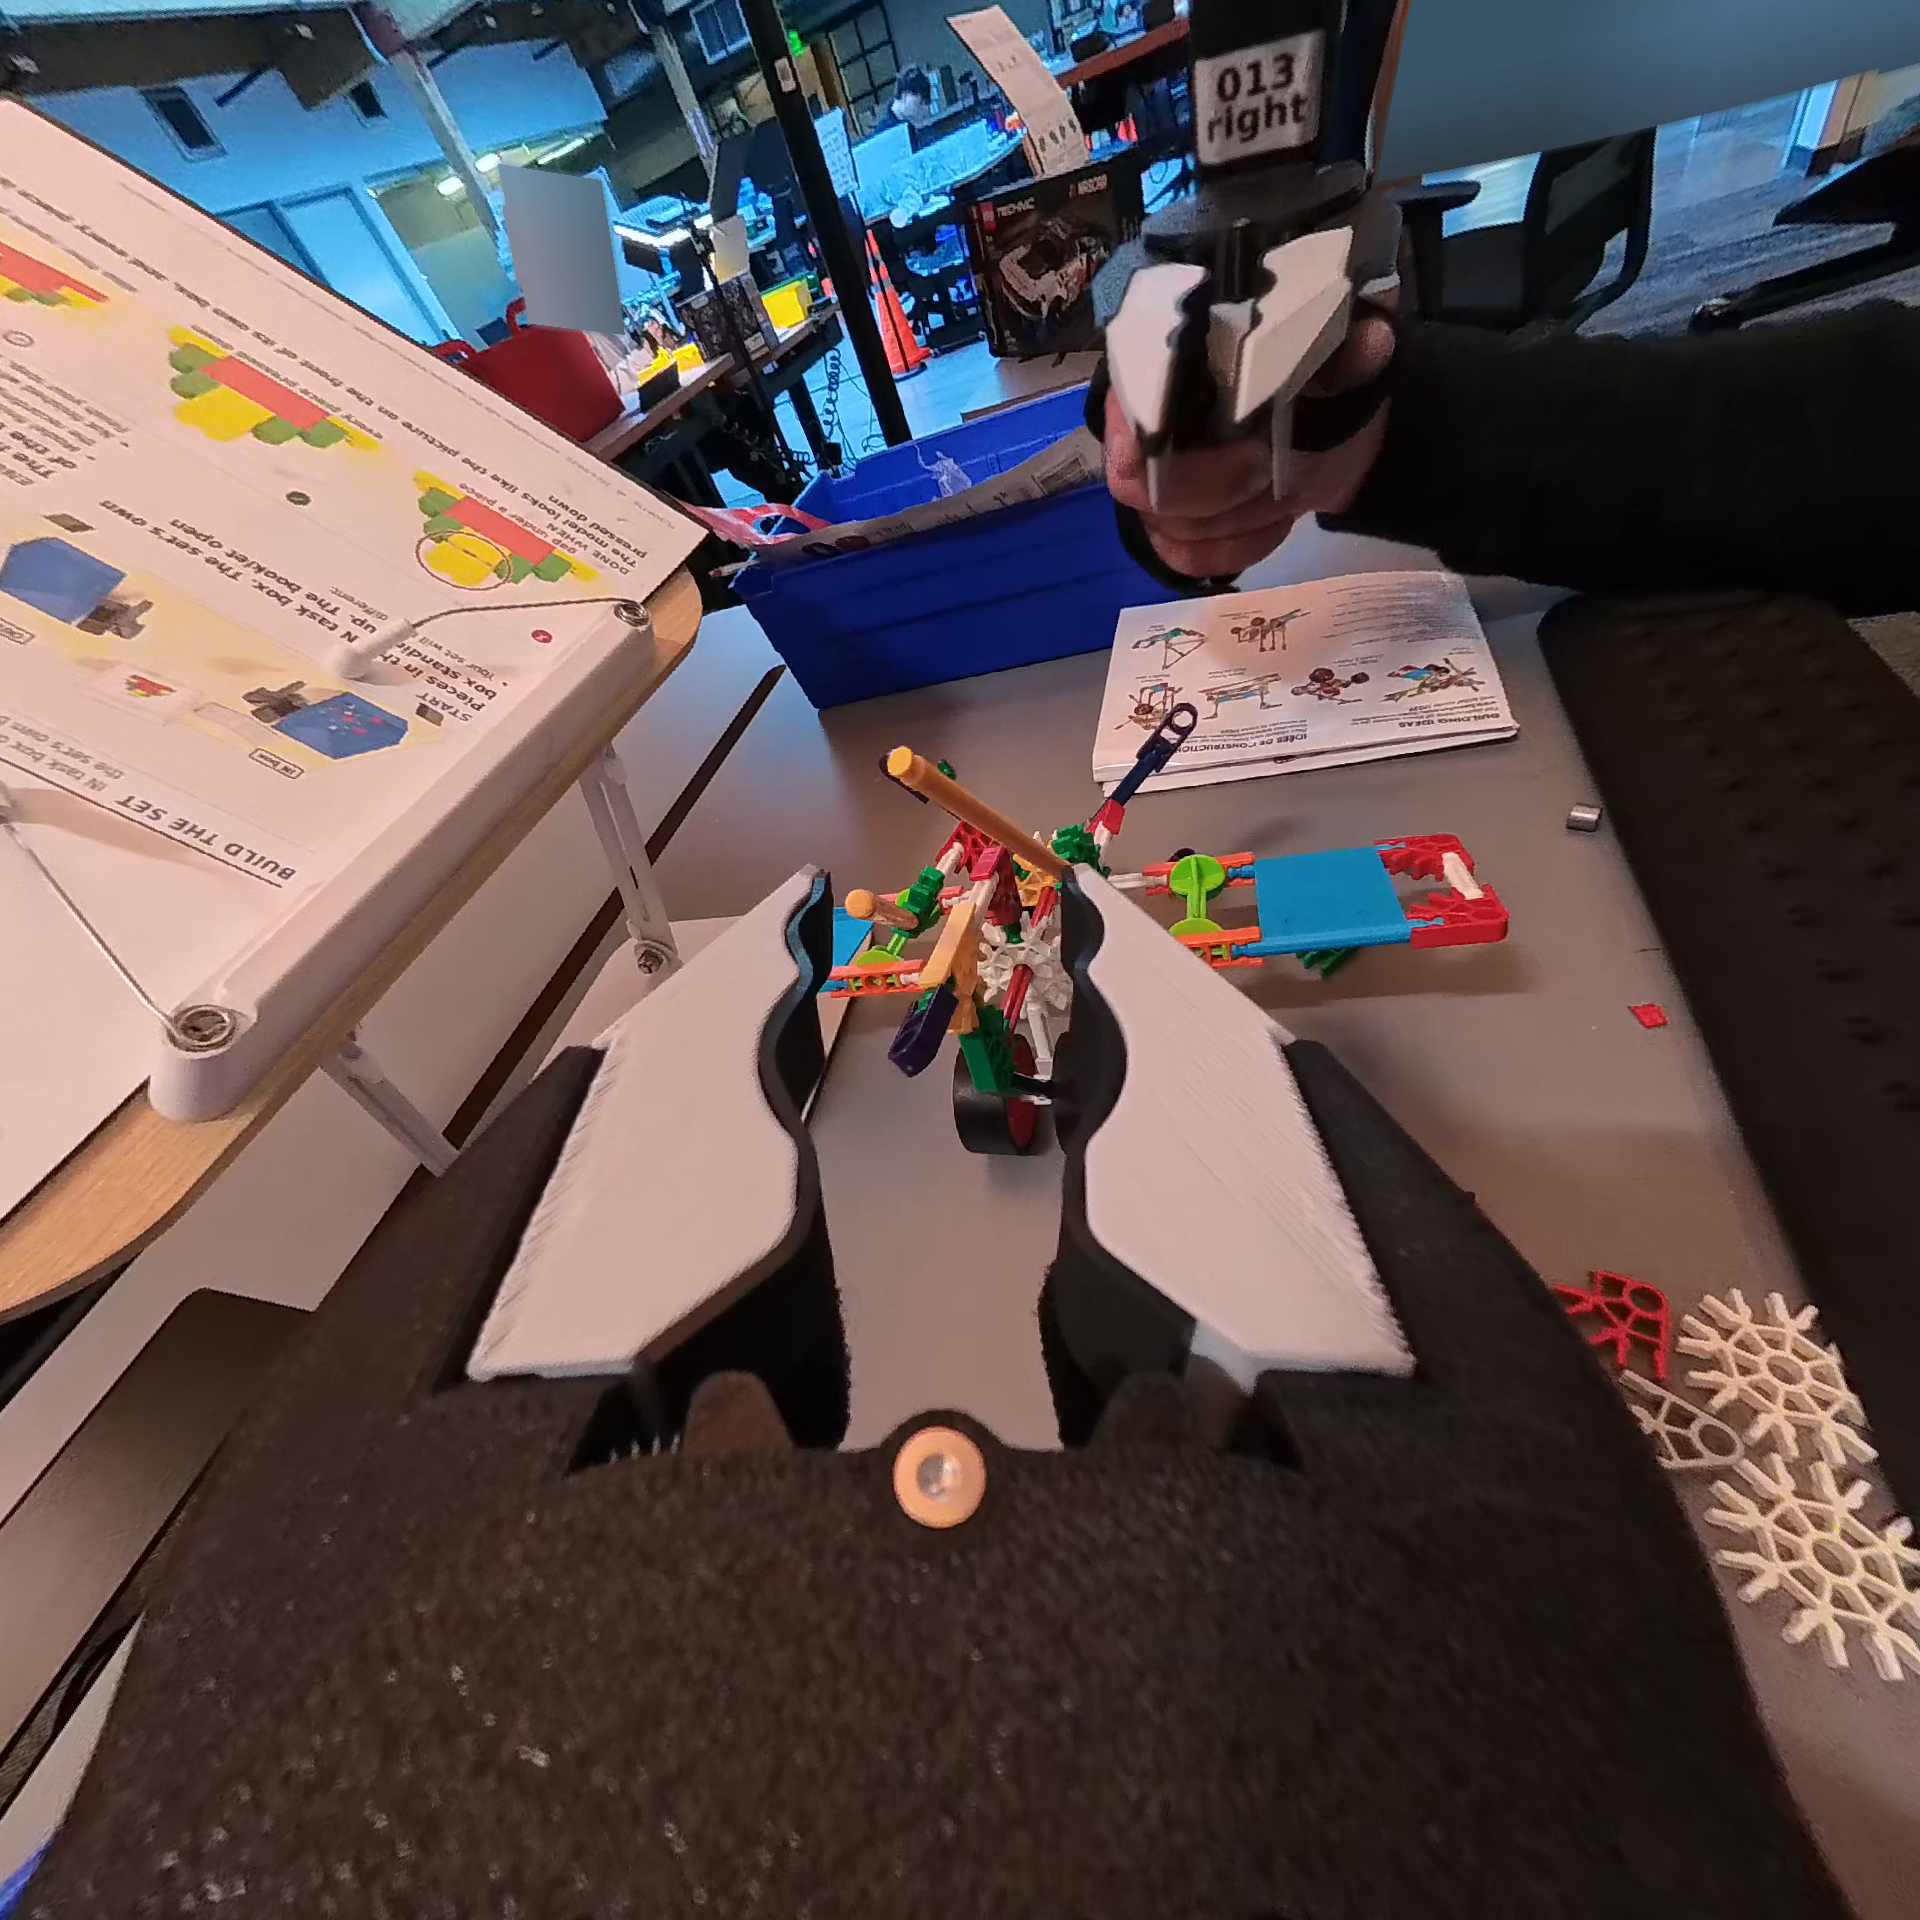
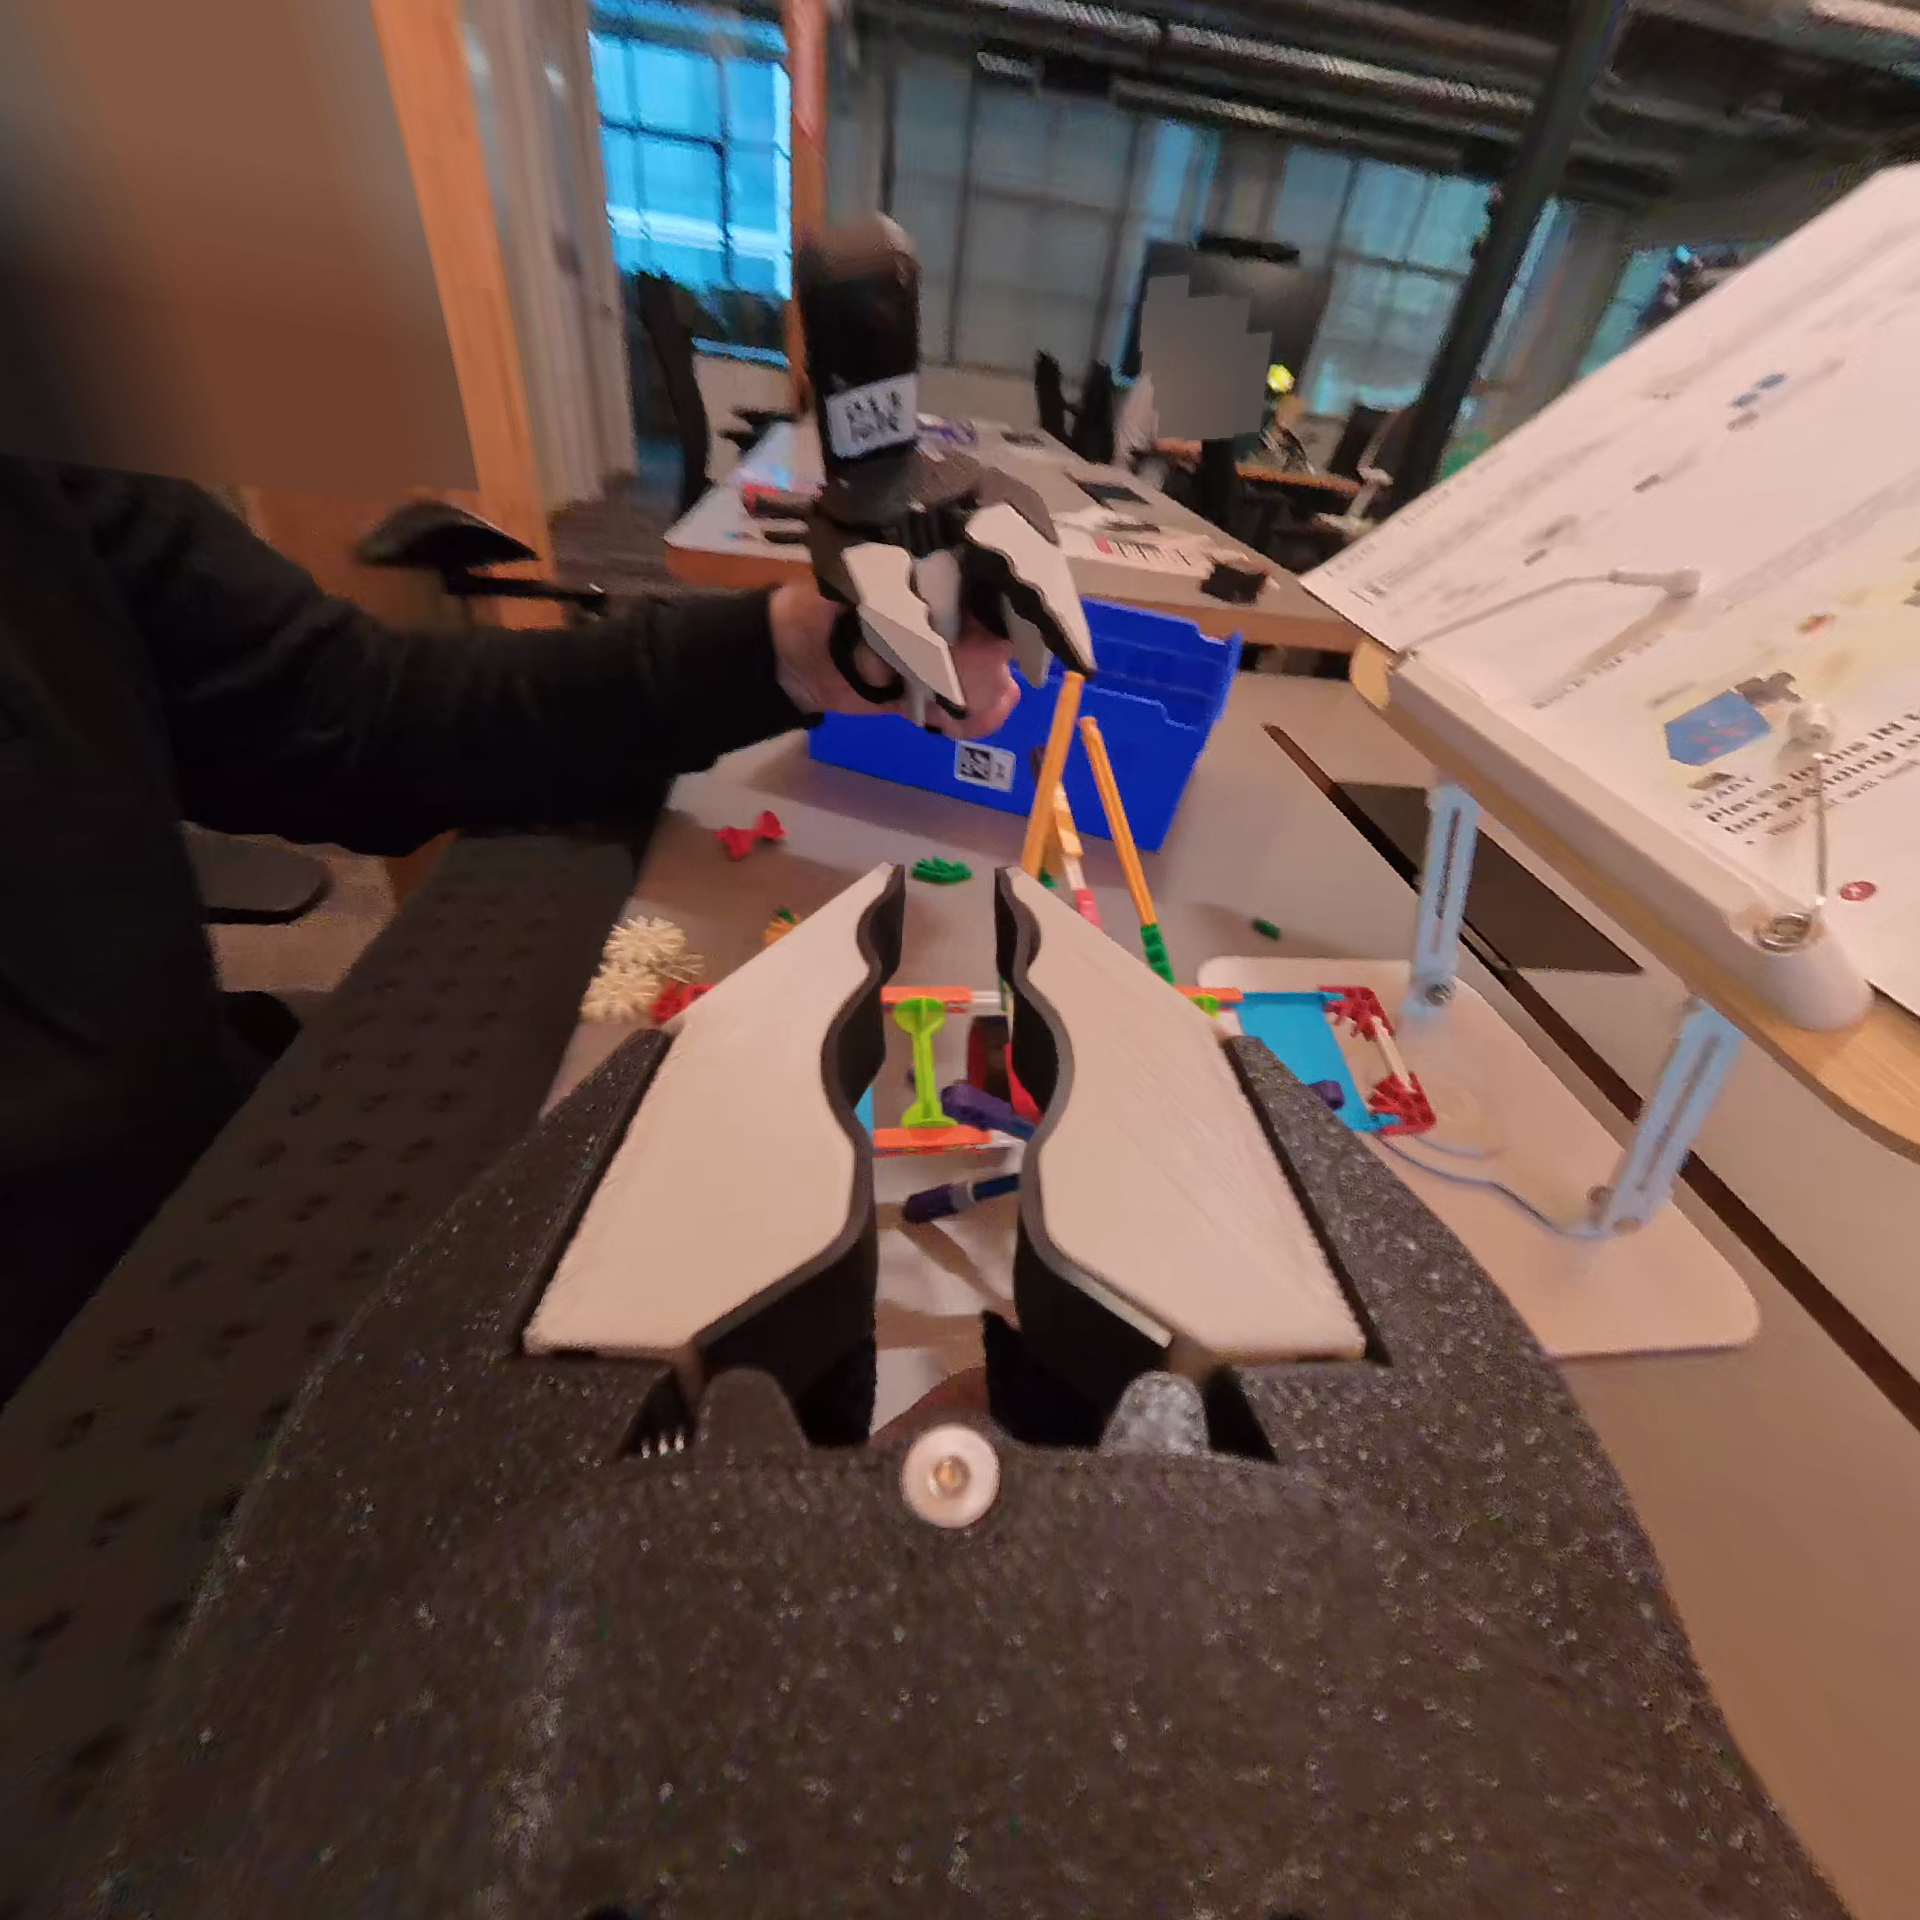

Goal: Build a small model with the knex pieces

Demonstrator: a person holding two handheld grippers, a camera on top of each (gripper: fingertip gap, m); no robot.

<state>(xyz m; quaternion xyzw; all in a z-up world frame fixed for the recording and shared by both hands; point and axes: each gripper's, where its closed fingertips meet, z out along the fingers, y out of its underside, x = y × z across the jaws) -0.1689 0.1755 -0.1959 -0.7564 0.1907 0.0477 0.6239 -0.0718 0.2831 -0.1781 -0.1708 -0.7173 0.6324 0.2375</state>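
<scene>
A colourful rod-and-connector model [image 1: 997,935] stands on the grey table, with a blue panel [image 1: 1325,894], a black wheel [image 1: 997,1122] and long yellow rods [image 1: 977,810]. My left gripper [image 1: 948,894] is open around the model's upper part, and its right fingertip [image 1: 1081,894] touches the end of a yellow rod. My right gripper [image 2: 948,883] is open and empty, held above the model's lime spool [image 2: 923,1070] and blue panel [image 2: 1283,1039]. The right gripper also shows in the left wrist view [image 1: 1218,483], high above the table. The left gripper shows in the right wrist view [image 2: 1013,681] at the rod tops.
A blue bin [image 1: 935,592] stands at the table's far edge, with an open booklet [image 1: 1299,665] beside it. A tilted instruction board on a stand [image 1: 312,520] rises at the left. White snowflake connectors [image 1: 1787,1455] and a red one [image 1: 1616,1320] lie loose beside a black perforated mat [image 1: 1766,831]. My right fingertips sit around 15 cm from my left ones.
</scene>
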